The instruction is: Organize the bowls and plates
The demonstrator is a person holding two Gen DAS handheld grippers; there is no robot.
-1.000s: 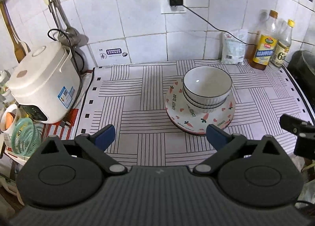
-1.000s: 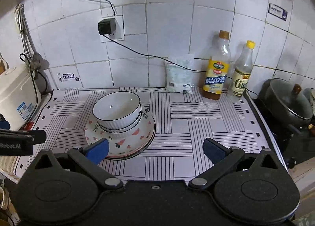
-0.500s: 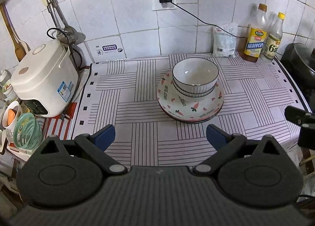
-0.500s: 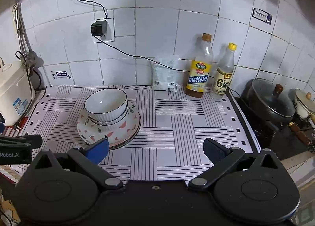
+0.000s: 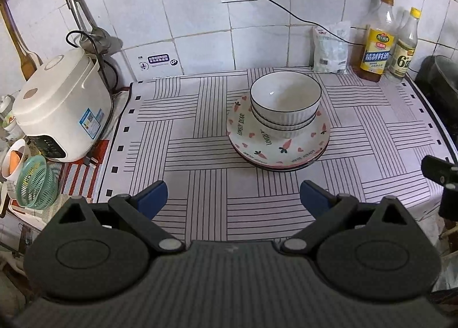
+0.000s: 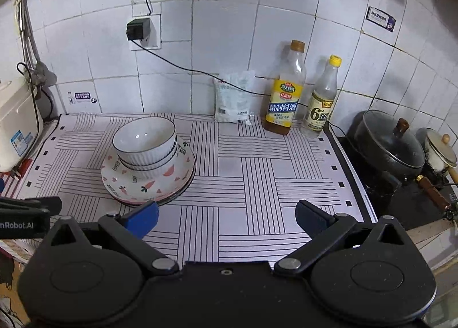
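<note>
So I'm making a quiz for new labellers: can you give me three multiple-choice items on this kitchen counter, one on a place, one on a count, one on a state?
1. Where do the bowls sit?
A. on the plates
B. beside the rice cooker
C. in the pot

2. How many bottles stand by the wall?
A. one
B. two
C. four

3. How is the left gripper?
A. shut on a bowl
B. shut on a plate
C. open, holding nothing

Answers:
1. A: the bowls rest stacked on the carrot-print plates.
2. B: a yellow-label bottle and a smaller bottle stand side by side.
3. C: its blue fingers are spread wide over the bare cloth.
</note>
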